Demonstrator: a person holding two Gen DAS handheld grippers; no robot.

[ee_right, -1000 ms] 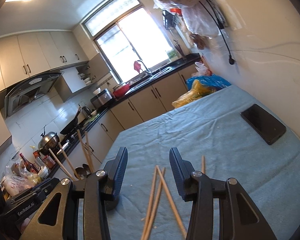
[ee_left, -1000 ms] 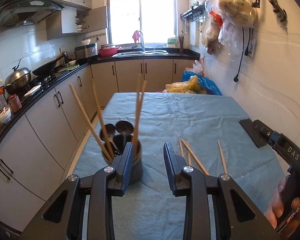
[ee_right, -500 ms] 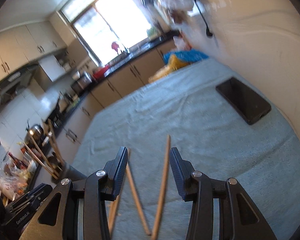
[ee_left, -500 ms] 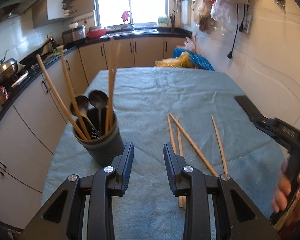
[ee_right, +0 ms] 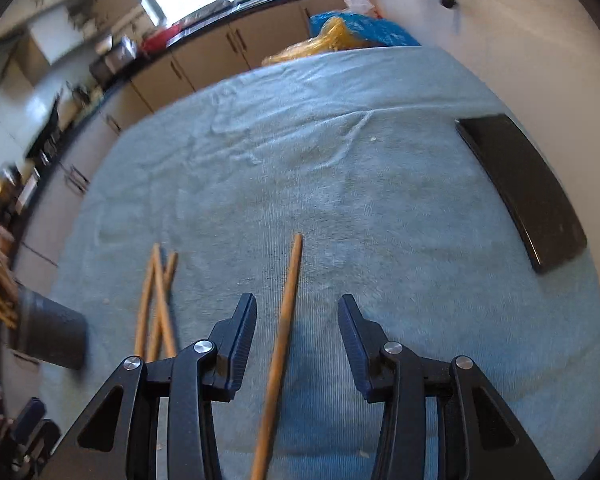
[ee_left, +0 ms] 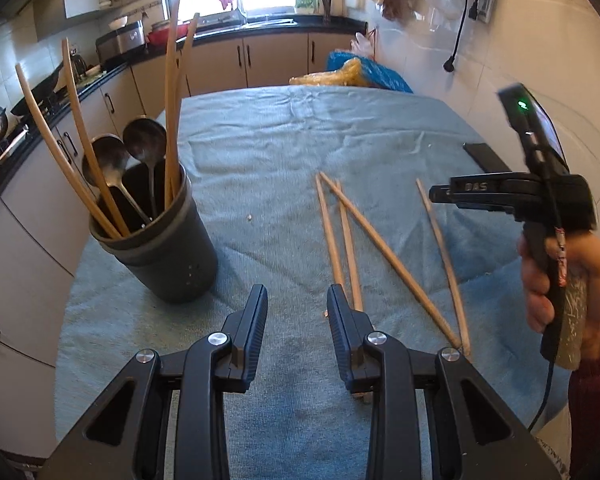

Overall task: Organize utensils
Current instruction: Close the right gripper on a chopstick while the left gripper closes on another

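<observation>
text: "DAS" | on: right gripper (ee_left: 440, 193) black body | legibility: faint, perhaps partly cut off

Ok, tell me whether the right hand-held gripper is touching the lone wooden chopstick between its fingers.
Apart. The right wrist view shows the closing right hand-held gripper with cloth visible either side of the lone wooden chopstick.

Tan chopsticks (ee_left: 384, 256) on blue-grey cloth (ee_left: 260, 152); dark grey holder (ee_left: 160, 256).

The surface (ee_left: 260, 152), covered with blue-green cloth, carried a dark utensil holder (ee_left: 168, 256) at left, four loose chopsticks (ee_left: 384, 256) centre-right, and a black phone (ee_right: 520, 188) at right.
</observation>
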